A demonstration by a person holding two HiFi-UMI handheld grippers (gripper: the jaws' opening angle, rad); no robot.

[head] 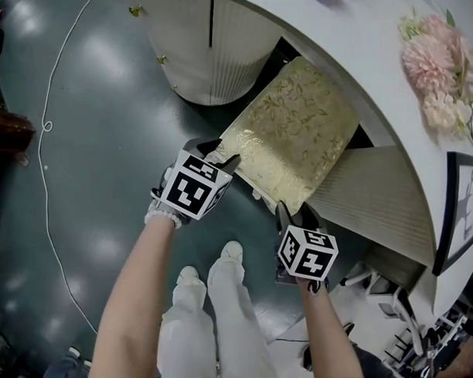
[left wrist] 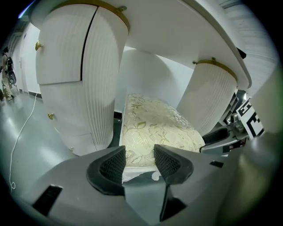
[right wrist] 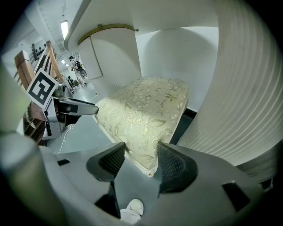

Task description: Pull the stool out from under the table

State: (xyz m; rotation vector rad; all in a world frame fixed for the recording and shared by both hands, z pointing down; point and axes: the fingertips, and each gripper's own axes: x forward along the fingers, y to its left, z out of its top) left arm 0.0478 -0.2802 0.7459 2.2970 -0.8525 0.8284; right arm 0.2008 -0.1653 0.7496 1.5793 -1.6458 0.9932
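Observation:
The stool (head: pixel 296 128) has a gold floral cushion and stands half out from under the white curved table (head: pixel 355 41), between its two ribbed pedestals. My left gripper (head: pixel 226 155) is at the cushion's near left corner and my right gripper (head: pixel 295 213) at its near right corner. In the left gripper view the stool's (left wrist: pixel 154 126) front edge sits between the jaws of the left gripper (left wrist: pixel 140 161), pads against it. In the right gripper view the stool's (right wrist: pixel 146 106) corner is wedged between the pads of the right gripper (right wrist: pixel 140 161).
The left pedestal (head: pixel 209 61) with its door knobs and the right pedestal (head: pixel 376 195) flank the stool closely. Pink flowers (head: pixel 441 69) and a picture frame (head: pixel 458 215) lie on the tabletop. A white cable (head: pixel 45 152) runs across the dark floor. The person's shoes (head: pixel 212 270) stand just behind the grippers.

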